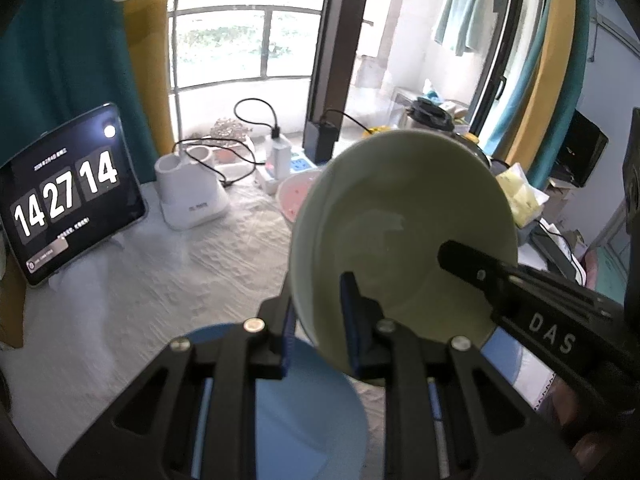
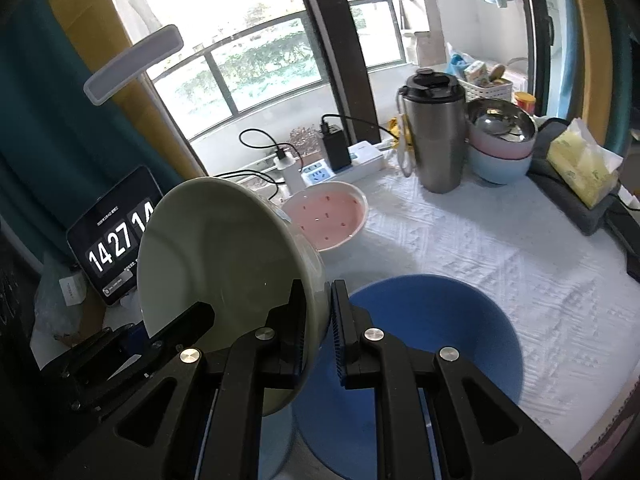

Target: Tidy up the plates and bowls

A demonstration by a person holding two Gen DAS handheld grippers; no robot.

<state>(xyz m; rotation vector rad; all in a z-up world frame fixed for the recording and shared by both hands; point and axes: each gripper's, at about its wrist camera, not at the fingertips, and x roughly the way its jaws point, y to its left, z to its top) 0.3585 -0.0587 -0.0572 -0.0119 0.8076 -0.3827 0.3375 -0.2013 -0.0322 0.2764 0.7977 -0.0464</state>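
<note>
Above the white-clothed table (image 2: 500, 240), a pale green plate (image 1: 400, 216) hangs tilted steeply on edge, gripped on opposite sides of its rim by both grippers. From the left wrist view, the left gripper (image 1: 318, 320) is nearly closed on the plate's lower left rim, one blue-padded finger in front of the plate and one behind it. The right gripper (image 2: 318, 320) pinches the rim the same way, its jaws almost together with the plate's edge between the pads; in the left view its black finger (image 1: 472, 264) reaches across the green face from the right. Directly beneath the lifted plate sits a blue bowl (image 2: 440, 340) on the cloth. Beyond it rests a pink plate (image 2: 332, 216), speckled with small dark marks. Farther back stand a steel tumbler (image 2: 436, 136) and stacked bowls (image 2: 500, 148), with a power strip (image 2: 340, 164) near the window. A tablet (image 1: 68, 196) showing a clock leans at the table's left edge, beside a white lamp base (image 1: 192, 196).
</note>
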